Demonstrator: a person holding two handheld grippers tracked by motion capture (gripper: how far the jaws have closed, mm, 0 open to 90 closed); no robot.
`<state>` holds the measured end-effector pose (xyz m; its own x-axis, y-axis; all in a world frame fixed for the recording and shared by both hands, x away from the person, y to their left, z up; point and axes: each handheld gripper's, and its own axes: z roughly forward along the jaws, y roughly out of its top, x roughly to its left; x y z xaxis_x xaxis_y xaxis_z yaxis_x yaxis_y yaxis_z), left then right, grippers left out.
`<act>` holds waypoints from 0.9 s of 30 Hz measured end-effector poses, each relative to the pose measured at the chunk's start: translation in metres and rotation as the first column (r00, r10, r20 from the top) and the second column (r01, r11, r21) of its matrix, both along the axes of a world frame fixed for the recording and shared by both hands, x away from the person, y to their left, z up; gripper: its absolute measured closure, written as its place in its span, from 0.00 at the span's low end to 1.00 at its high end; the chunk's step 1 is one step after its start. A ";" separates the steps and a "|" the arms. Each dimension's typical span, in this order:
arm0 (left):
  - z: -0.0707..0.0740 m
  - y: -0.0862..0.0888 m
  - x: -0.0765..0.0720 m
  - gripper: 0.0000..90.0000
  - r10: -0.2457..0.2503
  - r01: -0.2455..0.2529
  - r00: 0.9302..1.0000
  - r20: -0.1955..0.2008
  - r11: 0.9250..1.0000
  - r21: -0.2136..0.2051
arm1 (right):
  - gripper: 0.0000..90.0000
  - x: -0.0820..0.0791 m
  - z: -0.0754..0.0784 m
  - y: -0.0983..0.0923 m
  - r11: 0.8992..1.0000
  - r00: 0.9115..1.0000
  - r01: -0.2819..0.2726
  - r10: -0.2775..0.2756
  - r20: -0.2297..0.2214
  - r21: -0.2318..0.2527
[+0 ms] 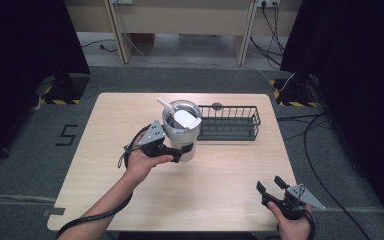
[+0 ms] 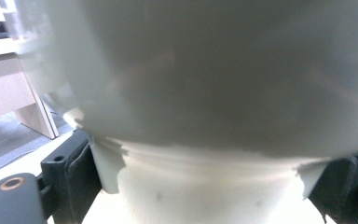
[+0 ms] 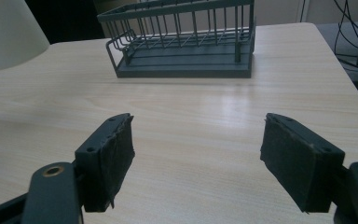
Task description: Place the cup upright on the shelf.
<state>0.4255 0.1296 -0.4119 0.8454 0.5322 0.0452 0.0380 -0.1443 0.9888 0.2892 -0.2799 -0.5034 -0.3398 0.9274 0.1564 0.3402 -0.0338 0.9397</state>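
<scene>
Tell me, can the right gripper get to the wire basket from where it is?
Probably yes. The right gripper is open and holds nothing, and bare table lies between its jaws and the wire basket. The white tumbler, clamped in the left gripper, stands off to one side.

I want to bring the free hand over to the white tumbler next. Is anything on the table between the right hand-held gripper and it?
Nothing visible. The right hand-held gripper stands open over bare table; the tumbler is up-left in the left hand-held gripper. The wire basket sits behind that line.
</scene>
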 end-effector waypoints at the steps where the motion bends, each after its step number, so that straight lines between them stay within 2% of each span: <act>1: 0.001 -0.001 0.001 0.12 0.000 0.000 1.000 0.002 1.000 0.001 | 0.28 0.000 0.000 0.000 1.000 1.000 -0.001 0.001 0.000 -0.001; 18: 0.019 -0.018 0.024 0.12 -0.002 0.002 1.000 0.013 1.000 0.003 | 0.28 0.001 -0.001 -0.001 1.000 1.000 0.000 0.000 -0.002 0.000; 27: 0.025 -0.027 0.030 0.12 -0.006 0.006 1.000 0.016 1.000 -0.003 | 0.28 0.001 -0.001 -0.001 1.000 1.000 0.000 0.000 -0.003 0.003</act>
<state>0.4557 0.1026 -0.3872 0.8475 0.5276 0.0572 0.0215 -0.1418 0.9897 0.2899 -0.2810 -0.5044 -0.3395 0.9268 0.1607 0.3434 -0.0369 0.9385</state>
